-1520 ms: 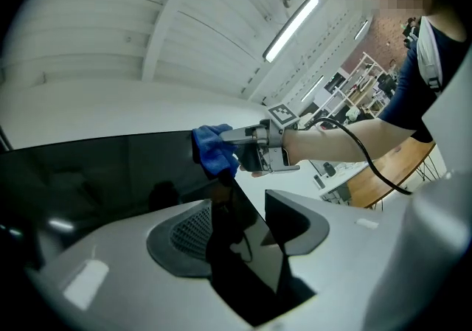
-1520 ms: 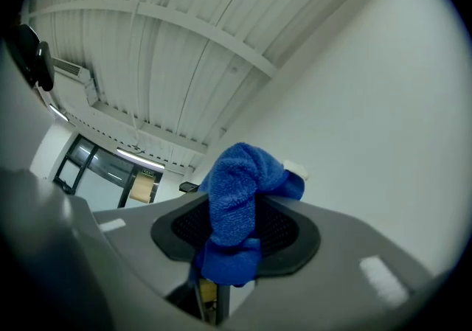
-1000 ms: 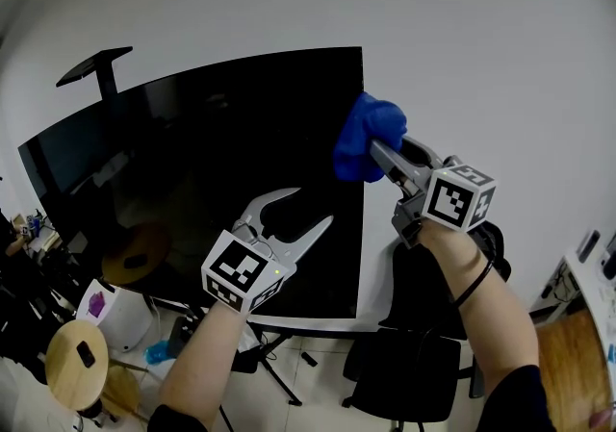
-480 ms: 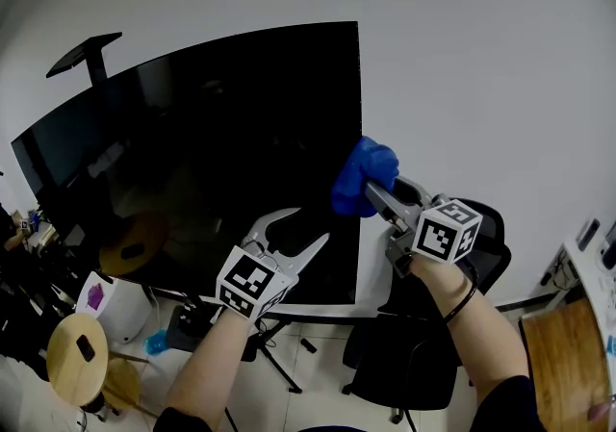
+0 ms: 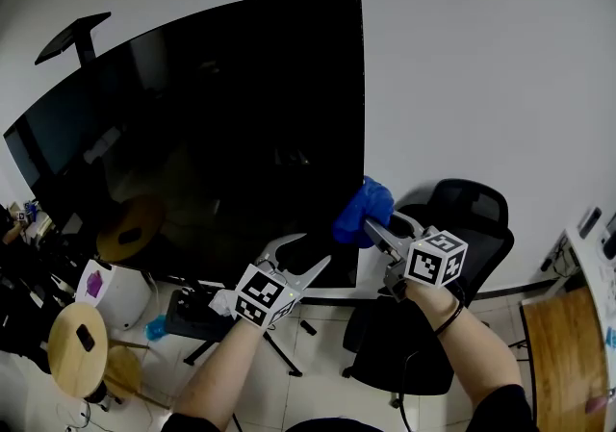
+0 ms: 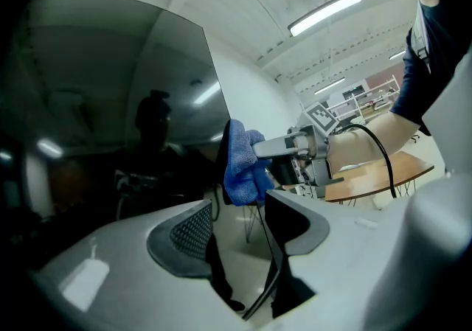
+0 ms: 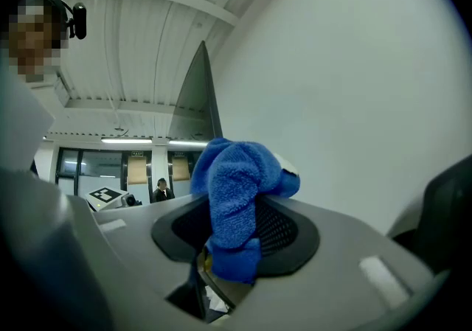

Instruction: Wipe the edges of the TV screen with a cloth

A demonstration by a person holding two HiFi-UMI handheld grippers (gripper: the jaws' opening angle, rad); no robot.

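White wall (image 5: 481, 64) behind black TV screen (image 5: 212, 132); office chair (image 5: 476, 218) beside.

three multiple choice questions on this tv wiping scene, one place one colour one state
1. Where on the TV is the cloth?
A) top left corner
B) right edge, near the bottom
C) middle of the screen

2. What colour is the cloth?
A) blue
B) white
C) red

3. How is the left hand-held gripper?
A) shut on the cloth
B) open and empty
C) shut on a cable

1 B: the head view shows it at the lower right edge.
2 A: blue in every view.
3 B: its jaws stand apart, empty; the right hand-held gripper holds the cloth.
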